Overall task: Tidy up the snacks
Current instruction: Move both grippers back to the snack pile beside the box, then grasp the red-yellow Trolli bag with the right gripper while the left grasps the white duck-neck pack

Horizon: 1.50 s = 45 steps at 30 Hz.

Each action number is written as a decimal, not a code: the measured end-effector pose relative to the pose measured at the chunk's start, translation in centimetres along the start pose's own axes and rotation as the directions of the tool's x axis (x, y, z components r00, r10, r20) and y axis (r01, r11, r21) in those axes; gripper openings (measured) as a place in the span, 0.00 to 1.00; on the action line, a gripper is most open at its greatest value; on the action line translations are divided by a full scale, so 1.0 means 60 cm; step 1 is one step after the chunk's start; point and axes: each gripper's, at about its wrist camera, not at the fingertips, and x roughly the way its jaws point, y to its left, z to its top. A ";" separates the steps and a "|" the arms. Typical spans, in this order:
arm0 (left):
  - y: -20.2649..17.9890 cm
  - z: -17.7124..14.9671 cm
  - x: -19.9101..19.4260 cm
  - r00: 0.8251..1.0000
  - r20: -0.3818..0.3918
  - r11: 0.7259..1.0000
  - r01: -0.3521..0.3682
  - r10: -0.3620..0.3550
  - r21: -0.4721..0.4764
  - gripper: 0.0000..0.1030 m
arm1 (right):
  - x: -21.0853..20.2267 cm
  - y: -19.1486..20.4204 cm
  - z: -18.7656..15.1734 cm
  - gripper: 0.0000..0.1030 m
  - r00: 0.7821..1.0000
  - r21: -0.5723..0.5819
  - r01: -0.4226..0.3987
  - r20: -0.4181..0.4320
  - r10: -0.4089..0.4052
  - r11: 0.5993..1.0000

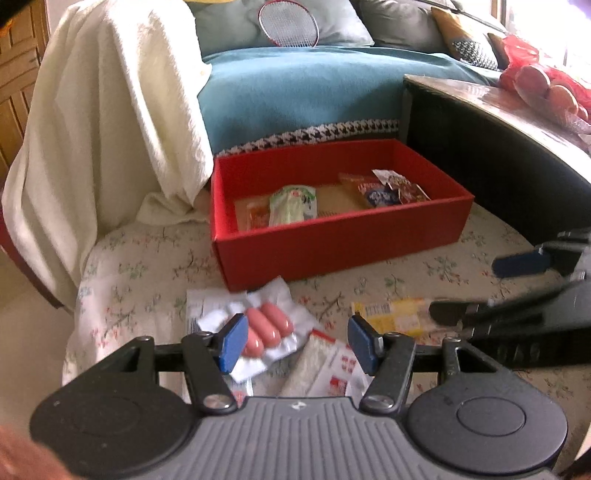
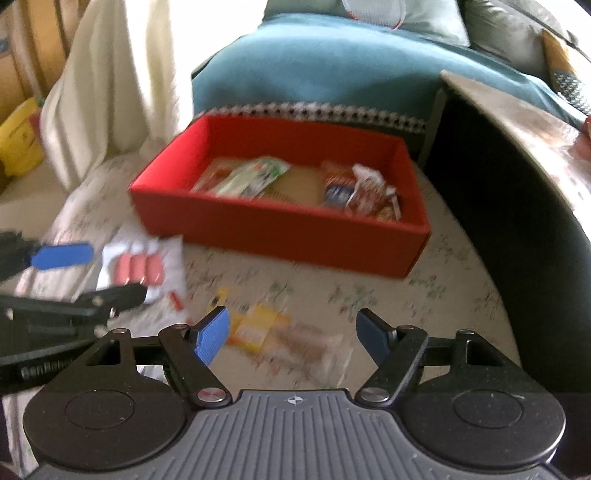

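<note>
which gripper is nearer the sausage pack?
Left. The left gripper has the sausage pack between its open fingers, against one of them. The right gripper is off to the side, open over the yellow snack packet.

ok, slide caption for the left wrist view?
Left tongs open above a sausage pack, red box of snacks beyond.

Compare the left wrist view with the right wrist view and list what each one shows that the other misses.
Only the left wrist view: a red-framed badminton racket on the sofa and a red bag of round fruit on the side table.

Only the right wrist view: a yellow container on the floor at far left.

Both: the red cardboard box holding snack packets, the white pack of pink sausages, and the yellow-labelled clear packet.
</note>
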 end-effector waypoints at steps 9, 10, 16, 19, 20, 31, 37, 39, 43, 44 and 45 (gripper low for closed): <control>0.015 -0.032 -0.018 0.999 -0.052 0.999 0.007 -0.010 -0.050 0.52 | -0.013 0.052 -0.070 0.81 0.994 -0.043 -0.018 -0.105 0.014 0.999; 0.018 -0.033 -0.020 0.999 -0.048 0.998 0.011 -0.014 -0.059 0.52 | -0.014 0.061 -0.078 0.81 0.993 -0.054 -0.021 -0.116 0.015 0.998; 0.027 -0.034 -0.031 0.999 -0.032 0.996 0.038 -0.040 -0.082 0.56 | -0.010 0.114 -0.117 0.84 0.986 -0.123 -0.026 -0.166 0.005 0.992; 0.027 -0.037 -0.032 0.998 -0.036 0.996 0.047 -0.050 -0.078 0.56 | -0.003 0.127 -0.121 0.87 0.987 -0.145 -0.008 -0.160 -0.015 0.989; 0.026 -0.038 -0.033 0.998 -0.037 0.996 0.046 -0.049 -0.074 0.56 | -0.004 0.129 -0.120 0.87 0.988 -0.148 -0.009 -0.156 -0.015 0.989; 0.032 -0.039 -0.023 0.998 -0.057 0.995 0.036 -0.042 -0.094 0.56 | -0.016 0.140 -0.124 0.82 0.986 -0.142 -0.081 -0.156 0.059 0.987; 0.032 -0.039 -0.015 0.997 -0.070 0.995 0.031 -0.037 -0.090 0.56 | -0.011 0.160 -0.128 0.81 0.985 -0.204 -0.090 -0.163 0.057 0.975; 0.030 -0.039 -0.014 0.997 -0.073 0.996 0.030 -0.036 -0.086 0.56 | -0.006 0.160 -0.131 0.74 0.982 -0.207 -0.105 -0.177 0.068 0.973; 0.028 -0.041 -0.012 0.995 -0.083 0.996 0.045 -0.051 -0.081 0.57 | -0.016 0.151 -0.134 0.66 0.977 -0.197 -0.123 -0.195 0.084 0.973; 0.027 -0.042 -0.010 0.995 -0.088 0.996 0.049 -0.055 -0.075 0.57 | -0.018 0.145 -0.134 0.65 0.976 -0.187 -0.125 -0.197 0.088 0.974; 0.024 -0.043 -0.008 0.994 -0.094 0.996 0.053 -0.060 -0.068 0.57 | -0.020 0.137 -0.132 0.64 0.976 -0.175 -0.125 -0.199 0.089 0.977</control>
